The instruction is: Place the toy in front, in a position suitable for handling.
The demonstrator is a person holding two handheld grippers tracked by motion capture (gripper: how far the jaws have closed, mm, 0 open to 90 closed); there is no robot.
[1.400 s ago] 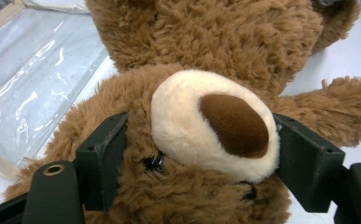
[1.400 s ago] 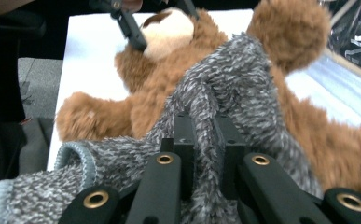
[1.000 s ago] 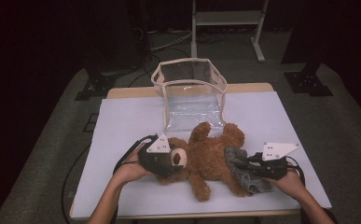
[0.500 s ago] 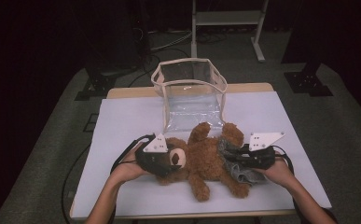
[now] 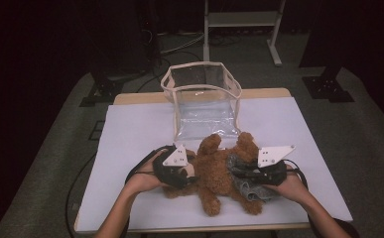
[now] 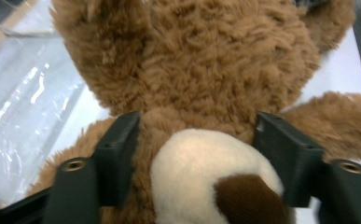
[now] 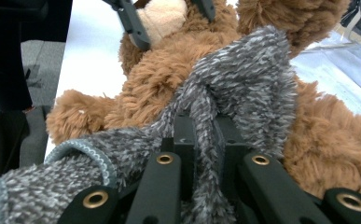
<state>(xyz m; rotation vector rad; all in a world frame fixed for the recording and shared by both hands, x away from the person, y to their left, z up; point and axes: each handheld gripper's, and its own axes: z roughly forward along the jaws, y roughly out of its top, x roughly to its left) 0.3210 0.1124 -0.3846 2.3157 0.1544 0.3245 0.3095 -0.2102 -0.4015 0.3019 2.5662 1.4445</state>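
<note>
Brown teddy bear point(image 5: 219, 171) lying on white table point(image 5: 135, 129), hand-held gripper at either side, clear bag point(image 5: 202, 99) behind.

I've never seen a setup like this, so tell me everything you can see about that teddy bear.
The teddy bear is fluffy brown plush with a cream muzzle and dark brown nose. It lies on the white table, near a clear bag. The left gripper's fingers have just been closing around its head; a grey fuzzy garment, pinched by the right gripper, drapes its body.
</note>
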